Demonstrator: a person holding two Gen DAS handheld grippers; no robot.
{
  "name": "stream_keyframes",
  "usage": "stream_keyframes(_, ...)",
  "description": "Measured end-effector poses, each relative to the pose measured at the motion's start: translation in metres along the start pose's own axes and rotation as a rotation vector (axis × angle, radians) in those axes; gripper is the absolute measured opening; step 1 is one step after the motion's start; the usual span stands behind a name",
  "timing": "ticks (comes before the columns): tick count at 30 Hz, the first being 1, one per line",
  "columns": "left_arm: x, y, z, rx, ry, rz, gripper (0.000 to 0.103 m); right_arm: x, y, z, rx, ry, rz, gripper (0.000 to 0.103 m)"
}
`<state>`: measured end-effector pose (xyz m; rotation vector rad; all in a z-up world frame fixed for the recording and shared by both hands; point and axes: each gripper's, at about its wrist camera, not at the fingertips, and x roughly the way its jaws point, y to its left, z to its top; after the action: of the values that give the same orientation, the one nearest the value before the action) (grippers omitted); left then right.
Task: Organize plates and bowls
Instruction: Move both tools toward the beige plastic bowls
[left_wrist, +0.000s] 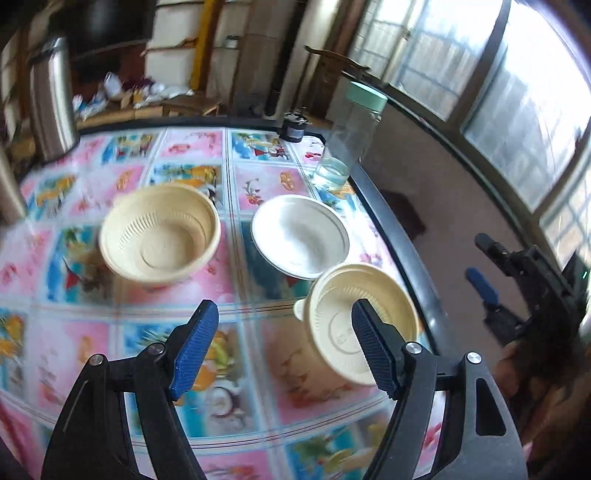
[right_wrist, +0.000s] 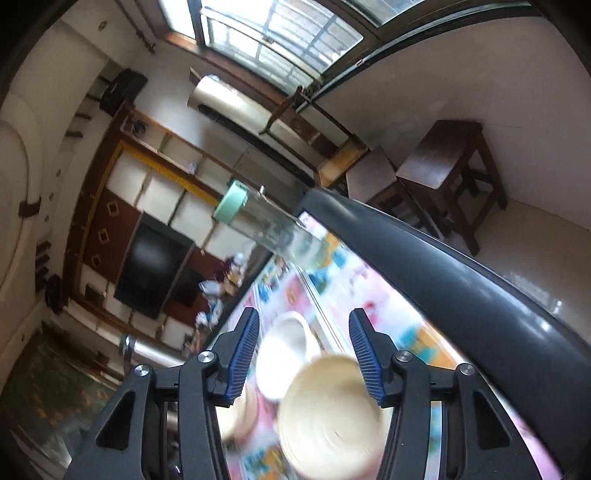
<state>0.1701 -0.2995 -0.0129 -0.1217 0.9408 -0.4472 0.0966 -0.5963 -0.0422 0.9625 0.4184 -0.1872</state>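
My left claw (left_wrist: 284, 343) hangs over the bench (left_wrist: 258, 406) with its jaws spread wide and nothing between them. Ahead of it and a little to the right sits a cream bowl (left_wrist: 364, 325), close to the bench's dark rim; its near side is partly hidden behind my right-hand blue pad (left_wrist: 373, 347). Just beyond that bowl, touching or nearly touching its far edge, lies a white plate (left_wrist: 301, 236). Further ahead and to the left of the claw, well apart from the other two, stands a larger cream bowl with a ribbed inside (left_wrist: 160, 232). Past the white plate, near the bench's edge, a clear jar with a pale green lid (left_wrist: 349, 144) stands upright with a little liquid in the bottom. Far off to the left a metal canister (left_wrist: 51, 99) stands at the back of the bench.

My right claw (right_wrist: 303, 354) is also spread wide and empty. Its view is tilted and blurred, but the cream bowl (right_wrist: 332, 417) shows just ahead between the pads, with the white plate (right_wrist: 286, 354) beyond it. From the left camera, the right claw (left_wrist: 480, 258) is off the bench edge to the right, held by a hand (left_wrist: 517, 373).
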Motion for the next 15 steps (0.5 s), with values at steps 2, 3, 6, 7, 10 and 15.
stream_keyframes(2,0.008,0.009,-0.014,-0.061,-0.017,-0.022,0.074,0.006,-0.010,-0.009,-0.011,-0.048,0.010,0.054)
stream_keyframes(3,0.012,0.014,-0.019,-0.079,-0.029,-0.018,0.074,0.012,-0.017,-0.014,-0.027,-0.039,-0.044,0.054)
stream_keyframes(6,0.023,0.021,-0.024,-0.125,-0.053,0.011,0.074,0.020,-0.034,-0.011,0.048,0.040,-0.030,0.055)
stream_keyframes(7,0.028,0.022,-0.024,-0.124,-0.045,0.003,0.074,0.021,-0.036,-0.010,0.054,0.058,-0.053,0.055)
stream_keyframes(10,0.040,0.026,-0.026,-0.078,0.004,-0.007,0.074,0.022,-0.041,-0.010,0.057,0.077,-0.095,0.055)
stream_keyframes(15,0.055,0.051,-0.034,-0.137,0.056,-0.090,0.074,0.027,-0.043,-0.013,0.070,0.128,-0.099,0.055)
